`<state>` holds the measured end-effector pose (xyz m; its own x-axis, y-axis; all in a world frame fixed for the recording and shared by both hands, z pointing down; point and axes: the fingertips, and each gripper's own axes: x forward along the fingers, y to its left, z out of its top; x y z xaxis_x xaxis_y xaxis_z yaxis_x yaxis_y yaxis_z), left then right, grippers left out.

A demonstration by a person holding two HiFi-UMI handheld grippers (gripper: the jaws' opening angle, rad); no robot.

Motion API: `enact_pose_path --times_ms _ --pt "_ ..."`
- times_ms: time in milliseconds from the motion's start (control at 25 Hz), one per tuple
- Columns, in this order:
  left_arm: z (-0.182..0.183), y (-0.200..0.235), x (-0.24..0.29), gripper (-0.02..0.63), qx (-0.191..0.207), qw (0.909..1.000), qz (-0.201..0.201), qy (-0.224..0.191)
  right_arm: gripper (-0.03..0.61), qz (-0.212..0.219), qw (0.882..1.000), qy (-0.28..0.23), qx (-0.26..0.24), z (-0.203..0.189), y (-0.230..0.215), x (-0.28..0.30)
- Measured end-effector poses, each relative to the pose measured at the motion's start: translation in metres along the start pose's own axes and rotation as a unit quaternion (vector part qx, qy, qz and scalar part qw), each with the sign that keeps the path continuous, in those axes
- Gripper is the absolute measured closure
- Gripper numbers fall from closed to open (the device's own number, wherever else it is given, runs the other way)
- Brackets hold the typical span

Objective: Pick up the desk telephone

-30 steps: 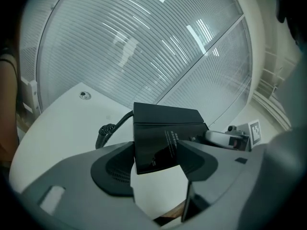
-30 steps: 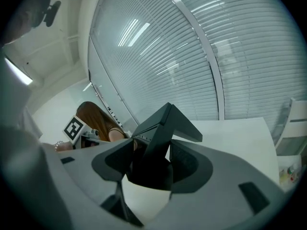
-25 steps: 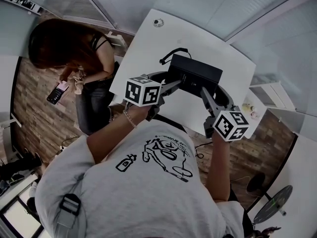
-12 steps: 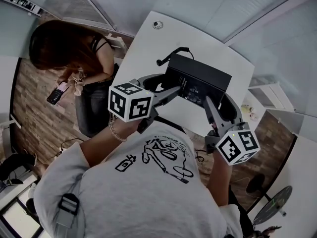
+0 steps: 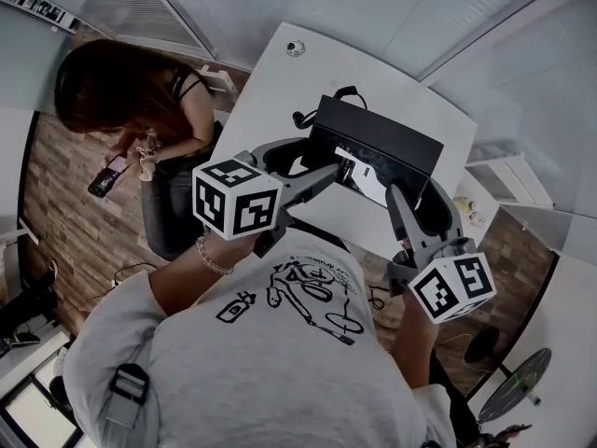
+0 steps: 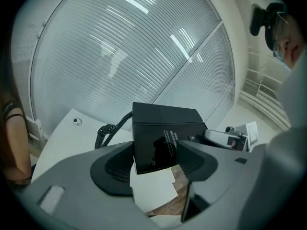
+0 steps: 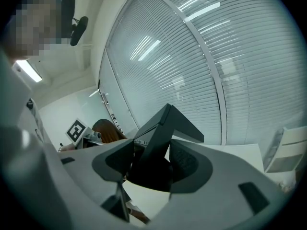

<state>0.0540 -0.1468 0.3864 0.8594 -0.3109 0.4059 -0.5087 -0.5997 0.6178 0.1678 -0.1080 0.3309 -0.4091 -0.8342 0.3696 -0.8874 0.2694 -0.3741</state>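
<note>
The black desk telephone hangs above the white table, tilted so that its labelled underside faces me. Its coiled cord trails down at the far left corner. My left gripper is shut on the telephone's left end, with the jaws spread wide around the body. My right gripper is shut on the right end, and the black body fills the gap between its pads. The cord also shows in the left gripper view.
A person stands at the table's left side looking at a mobile phone. A small round fitting sits at the table's far corner. A white shelf stands to the right and a fan on the floor at lower right.
Both grippers have risen towards the camera with the telephone held between them. The telephone has come up off the table and tilted, so that its underside label shows.
</note>
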Motion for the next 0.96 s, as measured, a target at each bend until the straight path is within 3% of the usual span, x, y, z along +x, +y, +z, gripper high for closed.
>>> enact_pose_path --times_ms 960 --pt "0.0 0.0026 0.0021 0.342 -0.004 1.0 -0.002 0.002 0.357 -0.004 1.0 0.0 0.012 -0.0006 -0.0023 0.0024"
